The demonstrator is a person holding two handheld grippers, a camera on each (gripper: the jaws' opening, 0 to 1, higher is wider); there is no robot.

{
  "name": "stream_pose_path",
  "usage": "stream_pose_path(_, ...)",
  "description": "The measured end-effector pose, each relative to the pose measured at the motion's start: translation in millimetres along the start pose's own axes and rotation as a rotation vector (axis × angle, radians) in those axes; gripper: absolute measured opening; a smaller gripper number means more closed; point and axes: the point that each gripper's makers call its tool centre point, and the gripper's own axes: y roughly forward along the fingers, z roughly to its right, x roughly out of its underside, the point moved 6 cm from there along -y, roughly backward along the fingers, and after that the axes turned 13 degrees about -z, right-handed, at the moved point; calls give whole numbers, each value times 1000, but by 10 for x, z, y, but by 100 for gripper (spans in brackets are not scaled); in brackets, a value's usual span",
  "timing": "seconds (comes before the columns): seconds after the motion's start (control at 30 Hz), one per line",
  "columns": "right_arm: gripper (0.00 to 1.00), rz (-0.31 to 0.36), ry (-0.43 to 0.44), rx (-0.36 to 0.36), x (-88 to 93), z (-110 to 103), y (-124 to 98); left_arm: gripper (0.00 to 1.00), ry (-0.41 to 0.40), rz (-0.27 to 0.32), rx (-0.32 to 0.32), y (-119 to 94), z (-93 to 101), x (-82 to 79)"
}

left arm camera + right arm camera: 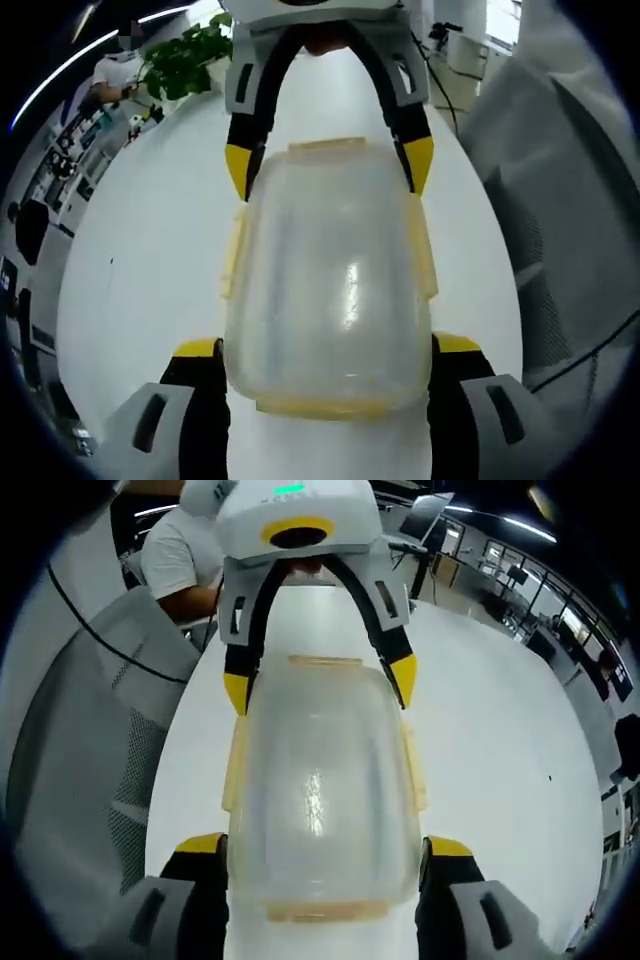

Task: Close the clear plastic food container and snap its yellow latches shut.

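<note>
The light, slippery, rigid container [330, 280] is straddled endwise by the spread left gripper [328, 372] and right gripper [322, 868]; contact cannot be told.

Container [330, 280] on table [150, 250], between left tool [328, 358] and right tool [328, 165].

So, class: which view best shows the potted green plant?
The left gripper view: the potted green plant sits at the white table's far end. In the right gripper view I cannot make it out.
</note>
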Motion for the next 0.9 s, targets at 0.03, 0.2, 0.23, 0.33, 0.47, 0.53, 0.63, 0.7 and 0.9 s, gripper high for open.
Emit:
stream_pose_path(0.03, 77, -1, -2, 0, -56, -4, 16, 80, 0, -1, 0, -13, 0, 54)
stream_pose_path(0.2, 77, -2, -7, -2, -374, -38, 98, 80, -2, -16, -1, -95, 28, 361)
stream_pose_path(0.23, 77, -6, -13, -3, -433, -49, 112, 80, -4, -16, 0, -115, 41, 419)
stream_pose_path(0.33, 77, -17, -20, -2, -513, -48, 143, 80, -11, -7, 0, -134, 41, 505)
stream_pose_path(0.47, 77, -30, -22, -4, -534, 9, 155, 80, -6, -5, 3, -127, -23, 513)
stream_pose_path(0.53, 77, -33, -18, -4, -545, 65, 162, 80, 0, -13, 7, -116, -87, 520)
stream_pose_path(0.63, 77, -44, -19, -7, -552, 184, 172, 80, 5, -17, 11, -101, -204, 524)
stream_pose_path(0.7, 78, -50, -21, -10, -557, 276, 177, 80, 5, -19, 13, -85, -298, 526)
stream_pose_path(0.9, 78, -44, -23, -18, -568, 584, 209, 80, 6, -30, 20, -41, -601, 545)
